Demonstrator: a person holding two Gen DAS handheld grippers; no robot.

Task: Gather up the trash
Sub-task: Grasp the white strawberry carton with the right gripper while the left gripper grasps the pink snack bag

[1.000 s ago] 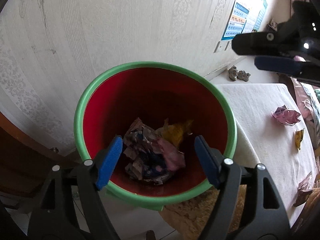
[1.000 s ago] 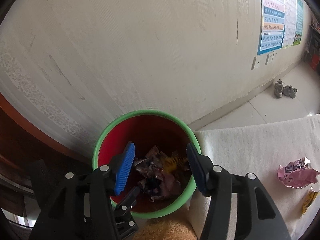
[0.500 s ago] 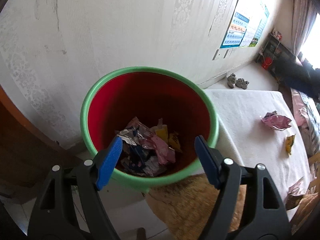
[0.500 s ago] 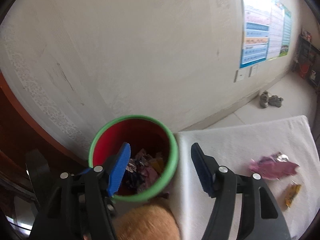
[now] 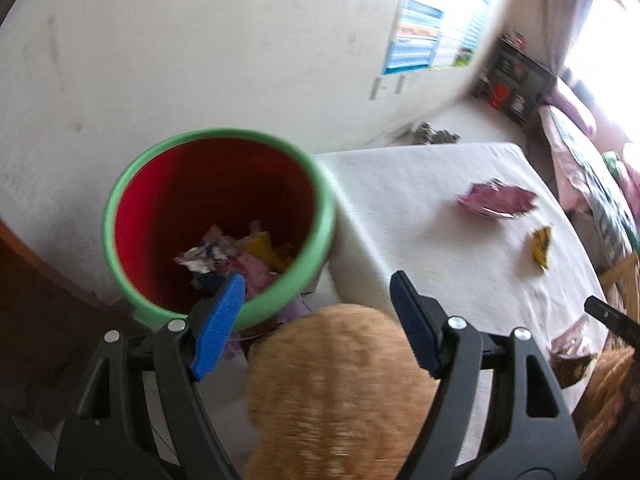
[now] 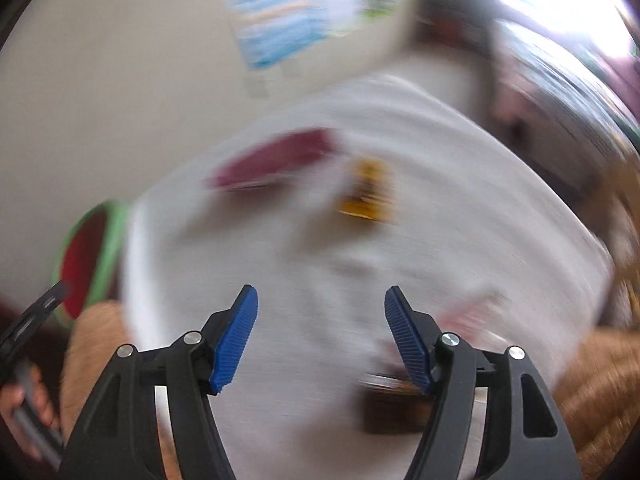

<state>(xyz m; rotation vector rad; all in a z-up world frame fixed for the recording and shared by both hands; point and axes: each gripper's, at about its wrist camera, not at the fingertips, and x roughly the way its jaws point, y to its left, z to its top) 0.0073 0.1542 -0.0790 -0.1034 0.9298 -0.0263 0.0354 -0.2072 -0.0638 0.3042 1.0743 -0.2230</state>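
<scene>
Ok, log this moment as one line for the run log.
left tongs: open, empty | right tongs: open, empty | bin: holds wrappers | pink wrapper, yellow wrapper: on table

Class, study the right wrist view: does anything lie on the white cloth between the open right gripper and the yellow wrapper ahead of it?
Nothing visible does. The right gripper is open and empty, and only bare tablecloth shows up to the yellow wrapper. The pink wrapper lies off to its left, outside that line. The picture is blurred, so small scraps could be missed.

bin (image 5: 120, 216) red, green rim; wrappers (image 5: 496, 204) pink, yellow (image 5: 540, 242); tablecloth (image 5: 420, 208) white
</scene>
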